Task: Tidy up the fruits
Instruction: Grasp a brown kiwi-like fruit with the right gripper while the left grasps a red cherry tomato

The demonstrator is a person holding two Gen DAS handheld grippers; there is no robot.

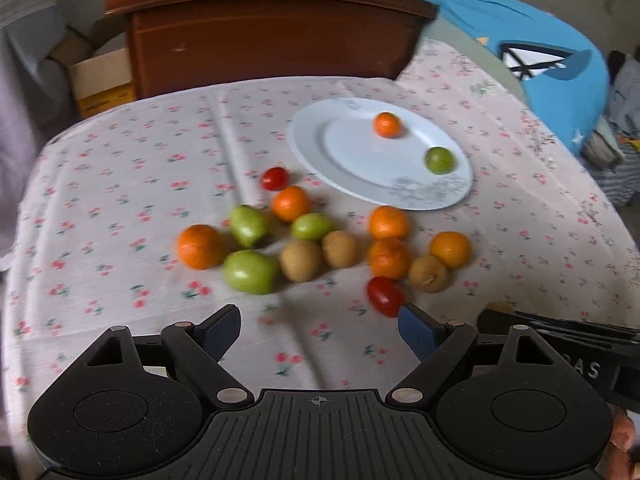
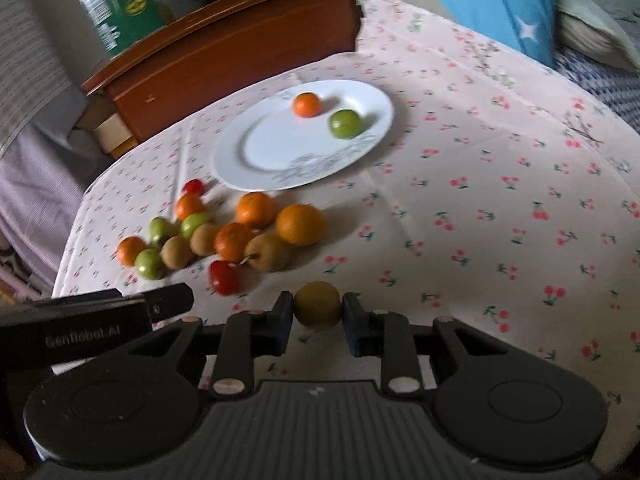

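Clamping a brown fruit (image 2: 318, 305), right claw (image 2: 318, 312); left claw (image 1: 320, 332) apart, empty ("Gen…bot.AI" partly readable on its body); green box (image 2: 116, 4) text unreadable.

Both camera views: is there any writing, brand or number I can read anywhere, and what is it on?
"GenRobot.AI": on the left gripper's black body, in the right wrist view; slightly blurred.
"...AS": tail of a word on the right gripper's black body, in the left wrist view; rest cut off.
Green box behind the table: printing too blurred to read.
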